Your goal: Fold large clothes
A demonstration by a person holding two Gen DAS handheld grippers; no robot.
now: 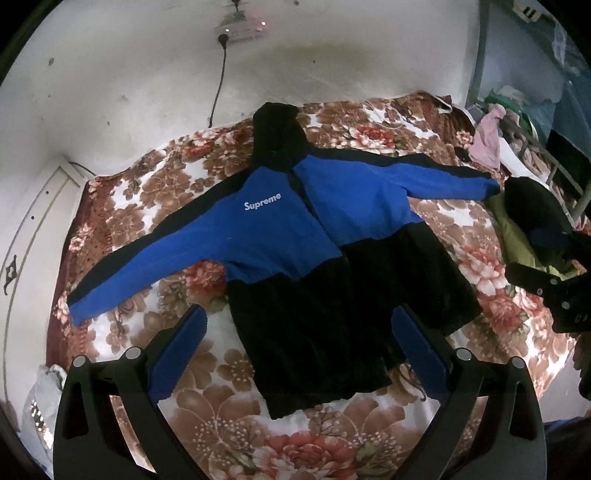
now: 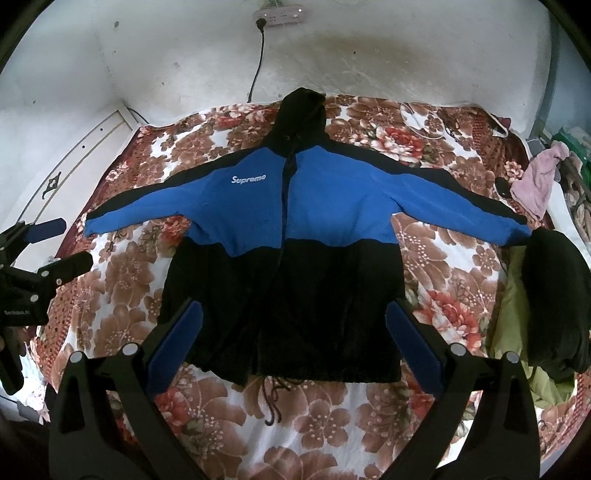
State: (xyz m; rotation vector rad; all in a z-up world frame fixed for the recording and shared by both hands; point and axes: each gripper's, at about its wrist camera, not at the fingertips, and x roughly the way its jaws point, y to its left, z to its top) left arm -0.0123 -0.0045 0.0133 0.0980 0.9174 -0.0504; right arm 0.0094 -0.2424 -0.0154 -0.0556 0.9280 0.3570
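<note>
Here the left tool (image 1: 299,321) hangs wide apart, holding nothing, above the blue-and-black jacket (image 2: 295,221) spread flat, front up, sleeves out, on the floral bed (image 2: 436,266); the right tool (image 2: 293,315) likewise gapes empty.

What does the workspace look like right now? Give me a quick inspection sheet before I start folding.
Surface: floral bedspread, covering the bed.
Job's things: blue-and-black hooded jacket lying flat, front up, sleeves spread, hood toward the wall.
Clutter: dark bundle on green cloth at the right edge; pink garment beyond it.
Grippers: left hand-held gripper open, empty; right hand-held gripper open, empty; both above the hem.
Cables: black cord from the wall power strip; white cord on the bed.
Surroundings: white stained wall.
</note>
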